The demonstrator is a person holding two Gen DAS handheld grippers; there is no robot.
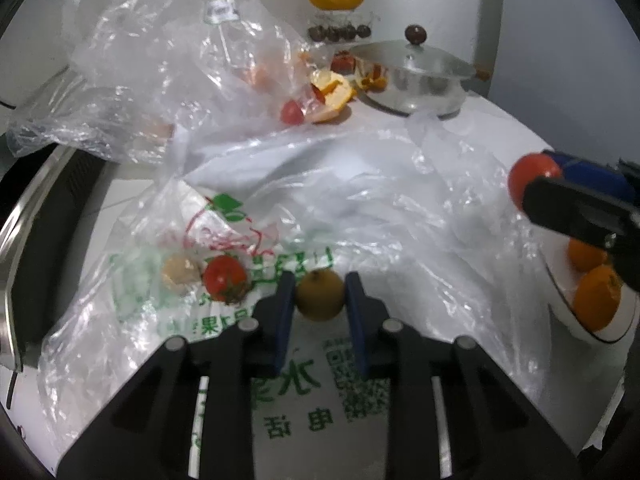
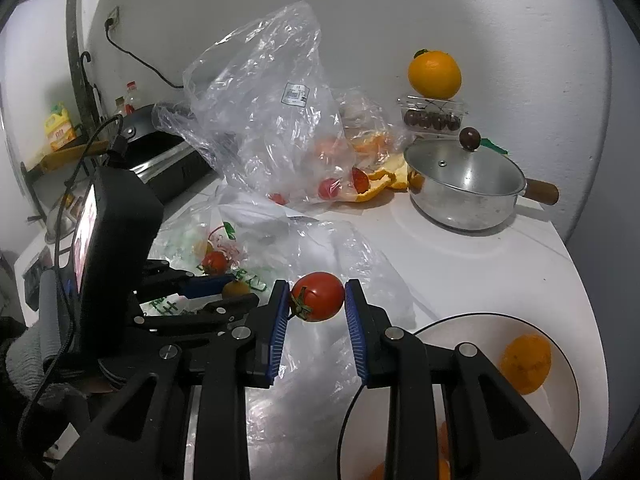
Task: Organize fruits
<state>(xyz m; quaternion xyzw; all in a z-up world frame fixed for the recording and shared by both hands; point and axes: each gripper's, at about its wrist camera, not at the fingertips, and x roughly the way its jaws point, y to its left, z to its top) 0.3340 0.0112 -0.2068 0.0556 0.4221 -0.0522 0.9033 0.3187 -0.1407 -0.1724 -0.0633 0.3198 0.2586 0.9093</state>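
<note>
My left gripper (image 1: 320,294) is shut on a small yellow-brown fruit (image 1: 320,296), low over a printed plastic bag (image 1: 224,240). A red tomato (image 1: 224,279) and a pale round fruit (image 1: 180,274) lie in that bag. My right gripper (image 2: 317,298) is shut on a red tomato (image 2: 318,297), held above crumpled plastic, left of a white plate (image 2: 560,420) that holds oranges (image 2: 526,362). The right gripper and its tomato (image 1: 534,178) show at the right in the left wrist view, above the plate (image 1: 608,330).
A steel pot (image 2: 466,186) with lid stands at the back right. A large orange (image 2: 434,74) sits on a clear box of dark fruit (image 2: 432,118). Orange peel (image 2: 380,186) and small tomatoes lie by a tall clear bag (image 2: 268,108). A stove (image 2: 168,156) is at the left.
</note>
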